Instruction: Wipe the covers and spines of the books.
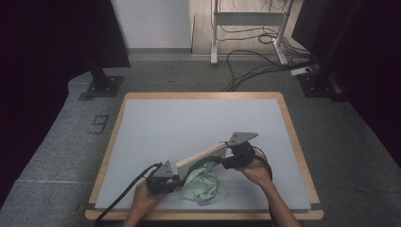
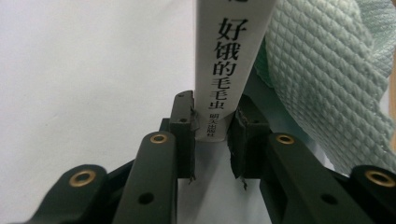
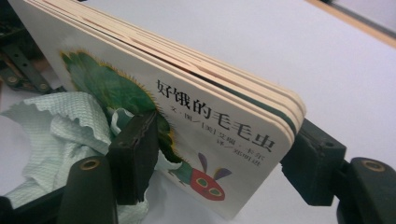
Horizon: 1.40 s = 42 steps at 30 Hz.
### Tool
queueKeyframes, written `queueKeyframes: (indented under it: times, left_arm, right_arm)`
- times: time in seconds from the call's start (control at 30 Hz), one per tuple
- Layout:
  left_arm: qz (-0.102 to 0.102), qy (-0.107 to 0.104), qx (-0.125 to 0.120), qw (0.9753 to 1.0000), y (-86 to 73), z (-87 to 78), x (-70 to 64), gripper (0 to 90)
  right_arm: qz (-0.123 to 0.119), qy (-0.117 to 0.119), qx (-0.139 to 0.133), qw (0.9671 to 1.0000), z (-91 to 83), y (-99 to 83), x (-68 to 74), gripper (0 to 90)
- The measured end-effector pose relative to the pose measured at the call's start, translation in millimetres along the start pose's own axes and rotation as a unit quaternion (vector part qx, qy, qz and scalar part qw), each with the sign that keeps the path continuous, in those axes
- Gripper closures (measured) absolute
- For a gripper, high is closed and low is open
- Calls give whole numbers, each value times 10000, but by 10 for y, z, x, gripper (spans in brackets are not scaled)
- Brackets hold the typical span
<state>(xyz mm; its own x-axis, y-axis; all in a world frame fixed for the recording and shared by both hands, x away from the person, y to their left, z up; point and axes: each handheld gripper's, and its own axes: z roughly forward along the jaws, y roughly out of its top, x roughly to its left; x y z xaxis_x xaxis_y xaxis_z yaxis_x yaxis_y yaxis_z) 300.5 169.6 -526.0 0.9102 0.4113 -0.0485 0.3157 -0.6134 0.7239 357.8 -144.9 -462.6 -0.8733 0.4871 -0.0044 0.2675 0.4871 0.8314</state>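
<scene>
High view: board book held off the table at both ends, clamped by left gripper and right gripper, green cloth crumpled beneath.

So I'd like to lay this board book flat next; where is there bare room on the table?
The white table mat lies bare across its far half and left side, up to the wooden rim. It is crowded at the near edge: the crumpled pale green cloth sits under the white board book, with the left gripper and right gripper clamped on it.
</scene>
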Motion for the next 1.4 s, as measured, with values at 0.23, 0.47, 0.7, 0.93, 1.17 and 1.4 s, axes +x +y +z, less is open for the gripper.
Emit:
queueKeyframes:
  times: [0.23,0.47,0.7,0.93,1.17,1.4]
  left_arm:
    - [-276,39,-9,9996,-9,-23,45,458]
    - [-625,97,-231,9977,-161,-320,13,375]
    - [-334,-79,-362,9988,-82,-526,-217,341]
    - [124,-260,-385,9988,167,-524,-482,335]
    - [374,-394,-438,9976,416,-366,-589,320]
    - [355,-672,-139,9970,438,23,-549,310]
  right_arm:
    - [75,-70,-23,9999,0,4,-11,366]
    - [95,-95,-38,9999,23,16,-22,365]
    - [78,-101,-27,9999,34,24,-26,356]
    - [63,-126,10,9999,42,39,-23,349]
    - [68,-127,-7,9999,46,39,-25,346]
    - [100,-136,7,9999,57,48,-26,343]
